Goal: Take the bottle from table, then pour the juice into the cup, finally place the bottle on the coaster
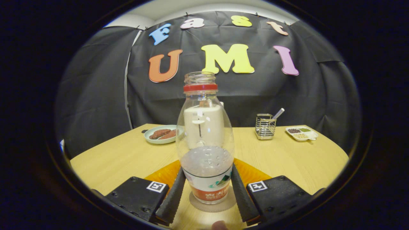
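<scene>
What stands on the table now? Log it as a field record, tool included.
tool: shut on bottle, one finger pressed on each side, low down
bottle: upright, uncapped, a little liquid left, standing on the coaster
coaster: under the bottle, between the fingers
cup: white, just behind the bottle
beyond: plate of food, wire holder, divided dish

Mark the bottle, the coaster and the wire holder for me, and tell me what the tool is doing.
bottle [206, 127], gripper view, clear upper body.
coaster [195, 203], gripper view, round edge left of the bottle's base.
wire holder [265, 127], gripper view, front mesh.
tool [207, 190], gripper view, both fingers pressing the bottle's lower sides.
</scene>
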Motion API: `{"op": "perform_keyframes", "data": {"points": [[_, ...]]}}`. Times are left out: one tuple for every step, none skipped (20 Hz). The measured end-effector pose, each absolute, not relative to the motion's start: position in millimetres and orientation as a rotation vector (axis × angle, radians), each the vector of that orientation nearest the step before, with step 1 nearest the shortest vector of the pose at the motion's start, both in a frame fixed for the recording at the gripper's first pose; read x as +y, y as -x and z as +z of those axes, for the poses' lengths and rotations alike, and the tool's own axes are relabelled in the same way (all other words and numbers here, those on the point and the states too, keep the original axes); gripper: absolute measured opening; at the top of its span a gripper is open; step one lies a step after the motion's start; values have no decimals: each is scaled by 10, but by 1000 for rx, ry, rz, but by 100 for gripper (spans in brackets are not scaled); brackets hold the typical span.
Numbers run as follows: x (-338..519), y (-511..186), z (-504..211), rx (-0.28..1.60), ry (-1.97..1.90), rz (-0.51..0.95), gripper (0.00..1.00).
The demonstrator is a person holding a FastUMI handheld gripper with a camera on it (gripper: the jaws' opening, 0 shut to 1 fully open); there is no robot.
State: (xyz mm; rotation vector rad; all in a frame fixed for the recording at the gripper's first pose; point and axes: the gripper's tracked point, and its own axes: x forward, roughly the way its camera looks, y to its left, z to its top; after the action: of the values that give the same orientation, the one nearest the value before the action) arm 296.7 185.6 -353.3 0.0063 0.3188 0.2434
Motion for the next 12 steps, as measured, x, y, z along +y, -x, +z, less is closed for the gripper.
{"op": "perform_keyframes", "data": {"points": [[1848,-2965,-3528,318,0,240,80],[1836,-2969,-3520,315,1,237,80],[1824,-2966,-3530,314,2,237,81],[1822,-2973,-3532,315,0,238,82],[1823,-2970,-3530,315,-1,238,82],[1818,-2976,-3533,315,1,235,83],[1806,-2973,-3536,315,-1,232,83],[1798,-2981,-3540,317,-2,230,83],[1789,-2977,-3558,322,-6,229,83],[1802,-2974,-3552,321,-9,231,85],[1802,-2967,-3542,318,-8,228,93],[1799,-2965,-3515,309,-8,224,96]]}}
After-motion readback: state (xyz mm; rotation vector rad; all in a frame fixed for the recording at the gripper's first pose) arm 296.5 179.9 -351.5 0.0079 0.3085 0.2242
